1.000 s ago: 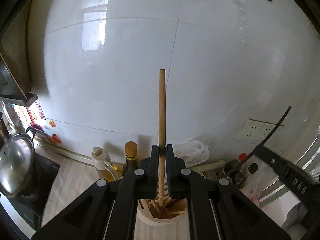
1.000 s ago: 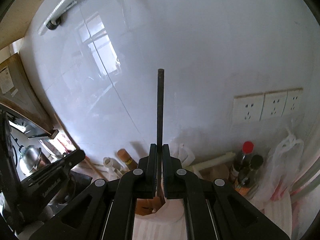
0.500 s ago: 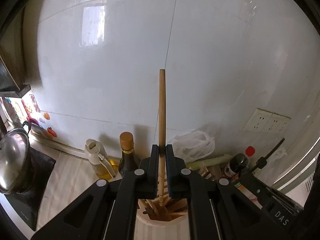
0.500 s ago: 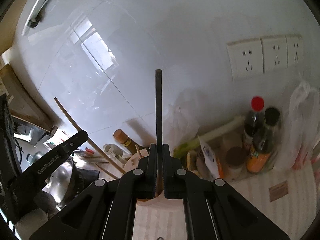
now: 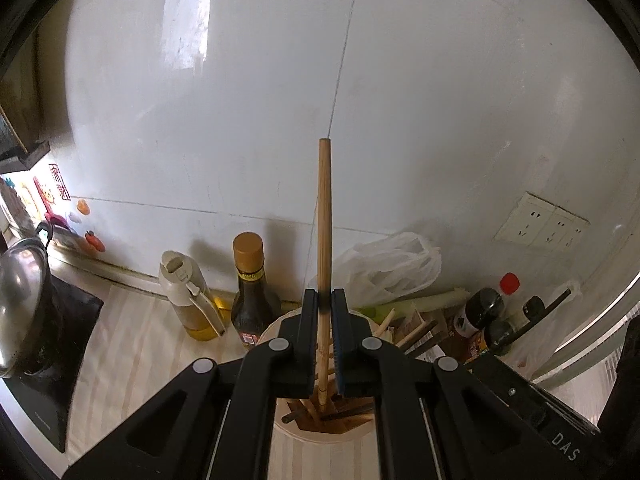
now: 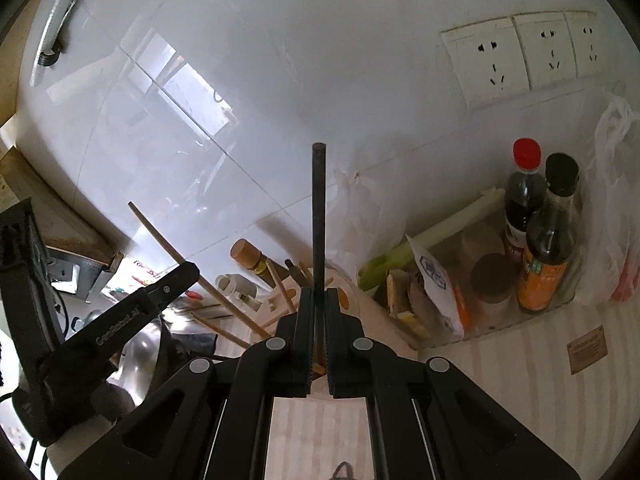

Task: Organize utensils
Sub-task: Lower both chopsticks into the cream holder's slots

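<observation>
My left gripper point(image 5: 324, 300) is shut on a light wooden chopstick point(image 5: 324, 216) that stands upright, its lower end down among several chopsticks inside a round pale utensil holder point(image 5: 320, 444) right below the jaws. My right gripper point(image 6: 319, 300) is shut on a dark chopstick point(image 6: 319, 216), also upright, above the same holder point(image 6: 344, 292), whose rim and other chopsticks show behind the jaws. The left gripper and its wooden chopstick point(image 6: 192, 268) appear at the left of the right wrist view. The right gripper's dark chopstick point(image 5: 536, 316) shows at the right of the left wrist view.
A white tiled wall point(image 5: 240, 120) stands close behind. An oil bottle point(image 5: 192, 300) and a dark sauce bottle point(image 5: 252, 288) stand left of the holder. A plastic bag point(image 5: 384, 268), a leek point(image 6: 432, 236), sauce bottles point(image 6: 548, 232) and sockets point(image 6: 520, 56) are to the right. A steel pot point(image 5: 20, 300) sits far left.
Both grippers have moved down and tilted toward the counter, bringing the chopsticks' lower ends to the holder. The right gripper has come closer to the left one. Both stay shut.
</observation>
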{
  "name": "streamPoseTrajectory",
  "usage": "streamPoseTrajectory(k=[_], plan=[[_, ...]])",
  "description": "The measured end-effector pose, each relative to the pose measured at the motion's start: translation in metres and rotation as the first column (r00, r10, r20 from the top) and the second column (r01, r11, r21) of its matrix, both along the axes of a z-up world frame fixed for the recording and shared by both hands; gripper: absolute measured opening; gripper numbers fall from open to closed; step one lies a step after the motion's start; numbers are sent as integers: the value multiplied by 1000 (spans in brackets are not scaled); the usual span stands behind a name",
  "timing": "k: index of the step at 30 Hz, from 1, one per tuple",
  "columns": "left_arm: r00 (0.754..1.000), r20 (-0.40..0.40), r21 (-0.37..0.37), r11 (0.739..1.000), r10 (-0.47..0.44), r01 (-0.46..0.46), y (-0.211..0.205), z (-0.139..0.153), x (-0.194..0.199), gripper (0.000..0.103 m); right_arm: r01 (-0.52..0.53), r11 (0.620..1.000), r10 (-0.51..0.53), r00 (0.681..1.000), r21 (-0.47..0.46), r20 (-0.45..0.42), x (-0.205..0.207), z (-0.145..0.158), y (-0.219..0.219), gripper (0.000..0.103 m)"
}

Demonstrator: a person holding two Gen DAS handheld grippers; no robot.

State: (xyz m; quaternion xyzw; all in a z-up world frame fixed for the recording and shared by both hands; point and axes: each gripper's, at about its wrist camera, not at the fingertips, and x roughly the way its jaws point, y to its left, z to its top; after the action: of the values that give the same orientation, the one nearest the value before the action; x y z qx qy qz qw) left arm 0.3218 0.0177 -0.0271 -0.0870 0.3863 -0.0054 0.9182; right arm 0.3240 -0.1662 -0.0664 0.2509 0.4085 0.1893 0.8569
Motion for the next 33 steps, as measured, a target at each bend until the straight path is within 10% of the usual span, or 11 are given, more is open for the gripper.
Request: streamPoseTrajectory(k=[24, 33], plan=[[998, -50, -2, 1000, -28, 28, 5, -31, 5, 5, -62, 998, 61, 996, 0, -66, 13, -17, 13, 5], [1000, -10, 4, 1000, -19, 19, 7, -21, 4, 5, 19, 996, -10, 995, -87, 102, 5, 26, 5, 5]])
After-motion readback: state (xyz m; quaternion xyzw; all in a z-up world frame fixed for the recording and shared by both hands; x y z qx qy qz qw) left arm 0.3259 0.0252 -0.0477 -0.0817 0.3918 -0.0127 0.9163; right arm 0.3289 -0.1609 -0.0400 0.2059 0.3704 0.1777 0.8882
